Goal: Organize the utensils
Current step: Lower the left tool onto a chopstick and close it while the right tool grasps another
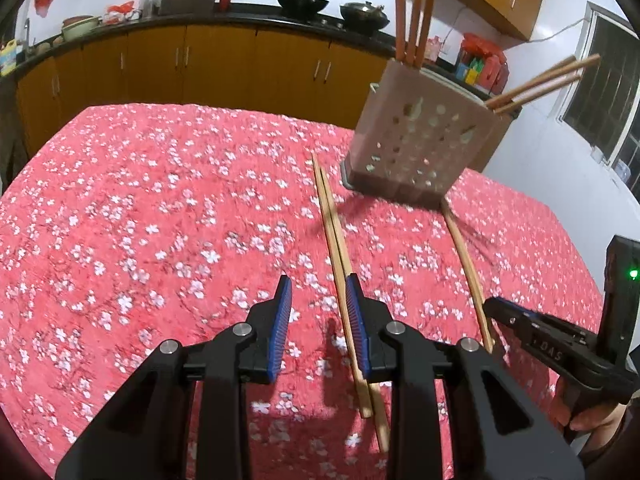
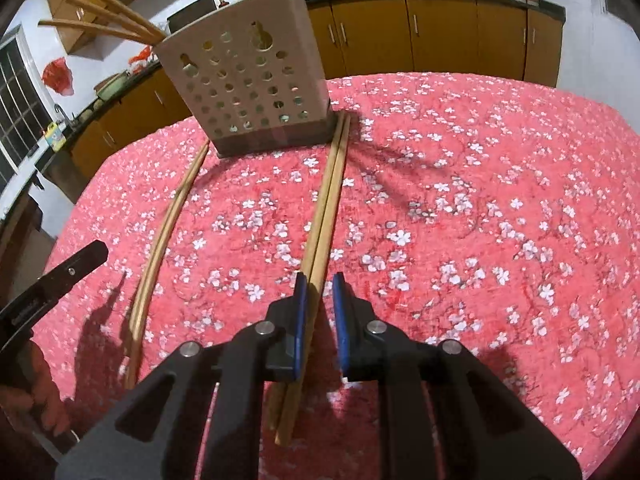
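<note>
Your left gripper hangs unclenched, grasping nothing, above the chopstick pair lying left of the perforated holder; your right gripper, jaws narrowly apart, straddles the other pair at the holder's right corner, probably lined up to pinch each pair crosswise.

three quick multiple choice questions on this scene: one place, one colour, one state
1. Where is the perforated holder?
a) on the counter
b) on the table, at the far ends of the loose chopsticks
c) in a gripper

2. What colour is the tablecloth?
a) blue checks
b) plain white
c) red with white blossoms

3. How are the loose chopsticks?
a) lying flat on the cloth
b) standing upright
c) lifted in the air

Key: 1 b, its base stands on the cloth beside their tips; 2 c, blossoms cover the red cloth; 3 a, they rest along the cloth.
</note>
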Available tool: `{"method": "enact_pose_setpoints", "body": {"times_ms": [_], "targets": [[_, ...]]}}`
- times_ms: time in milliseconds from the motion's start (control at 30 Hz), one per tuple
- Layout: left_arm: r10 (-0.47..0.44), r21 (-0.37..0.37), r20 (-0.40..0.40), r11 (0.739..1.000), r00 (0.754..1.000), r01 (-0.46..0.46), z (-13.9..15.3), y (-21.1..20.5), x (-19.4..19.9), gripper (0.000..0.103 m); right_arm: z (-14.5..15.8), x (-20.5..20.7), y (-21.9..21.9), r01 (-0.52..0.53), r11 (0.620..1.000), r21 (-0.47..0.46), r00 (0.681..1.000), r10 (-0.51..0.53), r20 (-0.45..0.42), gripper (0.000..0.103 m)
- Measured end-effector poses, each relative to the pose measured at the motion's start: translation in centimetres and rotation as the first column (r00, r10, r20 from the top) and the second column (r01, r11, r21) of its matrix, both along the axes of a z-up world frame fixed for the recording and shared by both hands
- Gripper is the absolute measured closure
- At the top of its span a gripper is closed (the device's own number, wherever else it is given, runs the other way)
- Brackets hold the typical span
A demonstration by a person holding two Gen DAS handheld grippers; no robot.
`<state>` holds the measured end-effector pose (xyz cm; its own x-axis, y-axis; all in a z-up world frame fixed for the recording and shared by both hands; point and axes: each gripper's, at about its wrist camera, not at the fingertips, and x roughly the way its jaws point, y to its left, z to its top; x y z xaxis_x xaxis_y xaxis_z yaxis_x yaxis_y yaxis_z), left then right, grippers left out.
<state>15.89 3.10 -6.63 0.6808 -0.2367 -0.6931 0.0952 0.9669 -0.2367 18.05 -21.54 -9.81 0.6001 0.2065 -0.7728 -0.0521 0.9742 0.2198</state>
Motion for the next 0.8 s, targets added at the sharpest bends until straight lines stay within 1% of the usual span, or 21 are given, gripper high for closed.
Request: {"method": "enact_pose_setpoints", "body": {"times_ms": [133, 200, 233, 267, 333, 400, 533, 600, 667, 733, 800], "targets": [[-0.018, -0.005, -0.022, 1.0, 1.0, 0.017, -0.6, -0.5, 0.0, 0.074, -0.4, 0.1, 0.3, 0.0, 0.998, -0.059, 1.0, 0.0, 0.0, 0.091], [-0.028, -0.006, -0.031, 1.0, 0.999, 0.028, -0.9, -0.7, 0.0, 0.074, -0.4, 0.2, 0.8, -0.005, 0.994, -0.112, 1.0, 0.006, 0.008, 0.094], [-0.032, -0.007, -0.036, 0.999, 0.999, 0.032, -1.0, -0.8, 0.0, 0.075, -0.5, 0.3, 0.8, 0.011, 0.989, -0.149, 1.0, -0.008, 0.016, 0.095], [-0.039, -0.008, -0.04, 0.999, 0.998, 0.038, -1.2, -1.0, 0.1, 0.076, -0.5, 0.3, 0.6, 0.033, 0.985, -0.167, 0.999, -0.03, 0.022, 0.095], [-0.05, -0.005, -0.044, 0.999, 0.998, 0.05, -1.3, -1.3, 0.1, 0.08, -0.4, 0.4, -0.5, 0.075, 0.987, -0.146, 0.997, -0.072, 0.021, 0.095], [-0.064, 0.004, -0.05, 0.998, 0.997, 0.064, -1.5, -1.6, 0.1, 0.084, -0.4, 0.5, -1.4, 0.095, 0.988, -0.124, 0.996, -0.093, 0.016, 0.095], [-0.08, 0.04, -0.065, 0.996, 0.995, 0.083, -1.9, -2.4, 0.4, 0.089, -0.4, 0.5, -1.8, 0.094, 0.988, -0.122, 0.996, -0.093, 0.016, 0.095], [-0.076, 0.066, -0.079, 0.994, 0.994, 0.082, -2.3, -2.7, 0.7, 0.09, -0.4, 0.4, -1.7, 0.093, 0.987, -0.129, 0.996, -0.092, 0.02, 0.095], [-0.081, 0.077, -0.078, 0.993, 0.994, 0.087, -2.3, -2.9, 0.8, 0.09, -0.4, 0.2, -1.7, 0.092, 0.987, -0.132, 0.996, -0.09, 0.022, 0.095], [-0.075, 0.113, -0.081, 0.99, 0.994, 0.084, -2.4, -3.3, 1.0, 0.091, -0.4, 0.3, -1.5, 0.09, 0.987, -0.135, 0.996, -0.088, 0.022, 0.095], [-0.07, 0.132, -0.077, 0.988, 0.995, 0.08, -2.4, -3.5, 1.2, 0.092, -0.3, 0.3, -1.5, 0.089, 0.987, -0.136, 0.996, -0.087, 0.022, 0.095]]}}
